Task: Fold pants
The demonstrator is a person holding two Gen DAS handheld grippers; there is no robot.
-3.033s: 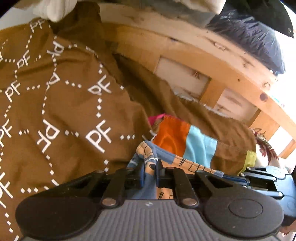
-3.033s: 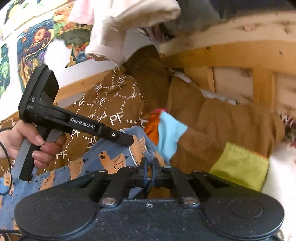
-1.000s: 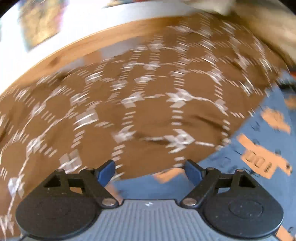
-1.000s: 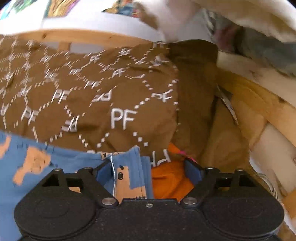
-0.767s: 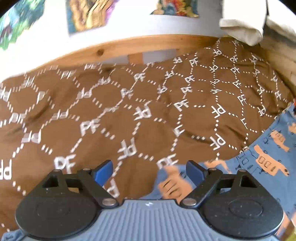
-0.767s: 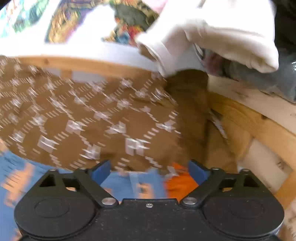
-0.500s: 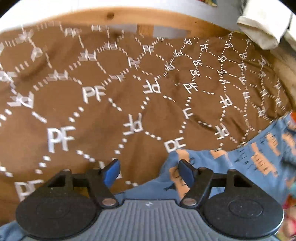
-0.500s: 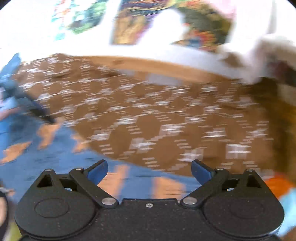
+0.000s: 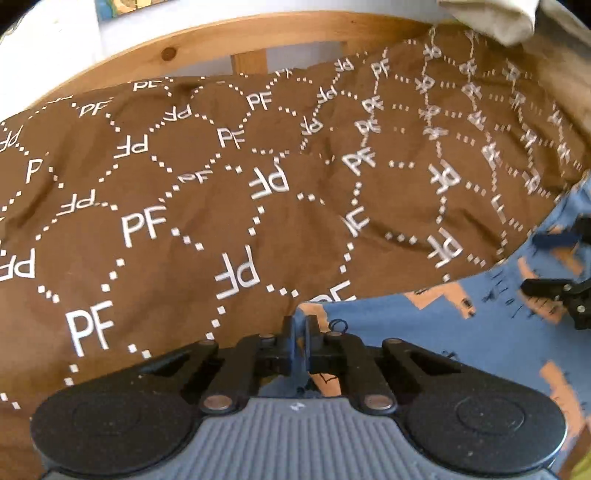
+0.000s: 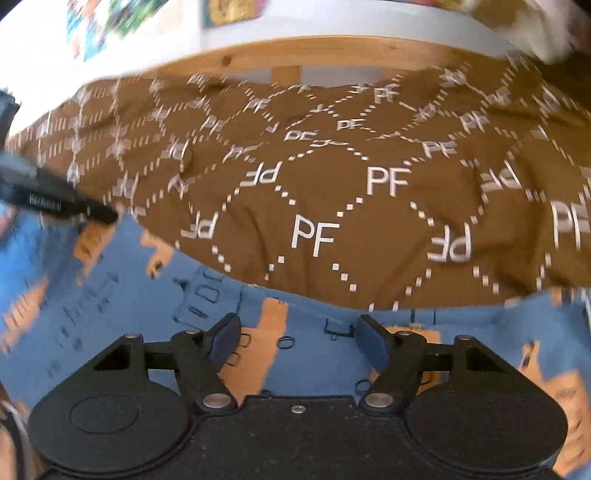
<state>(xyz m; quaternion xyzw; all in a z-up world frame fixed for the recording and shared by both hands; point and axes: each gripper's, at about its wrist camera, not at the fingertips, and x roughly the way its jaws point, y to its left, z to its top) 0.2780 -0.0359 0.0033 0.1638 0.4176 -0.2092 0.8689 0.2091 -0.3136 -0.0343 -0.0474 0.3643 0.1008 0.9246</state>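
Blue pants [image 9: 424, 332] with an orange print lie spread on a brown bedspread [image 9: 184, 221] marked with white "PF" letters. My left gripper [image 9: 301, 332] is shut on the pants' upper edge at their left corner, with a fold of blue cloth pinched between the pads. My right gripper [image 10: 299, 341] hovers over the same edge of the pants [image 10: 147, 314] further along. Its jaws are closing, the cloth lies between the fingers [image 10: 225, 338], and the pads do not press on it. Each gripper shows in the other's view: the right gripper [image 9: 554, 266] and the left gripper [image 10: 55, 199].
A curved wooden bed rail [image 9: 258, 33] runs behind the bedspread, with a white wall and posters [image 10: 229, 11] above it. A cream cloth [image 9: 491, 18] hangs at the upper right. A hand [image 10: 11, 424] shows at the lower left edge.
My left gripper closed from wide open onto the pants' corner. My right gripper swung left from the orange cloth along the pants' edge, and its jaws have narrowed a little.
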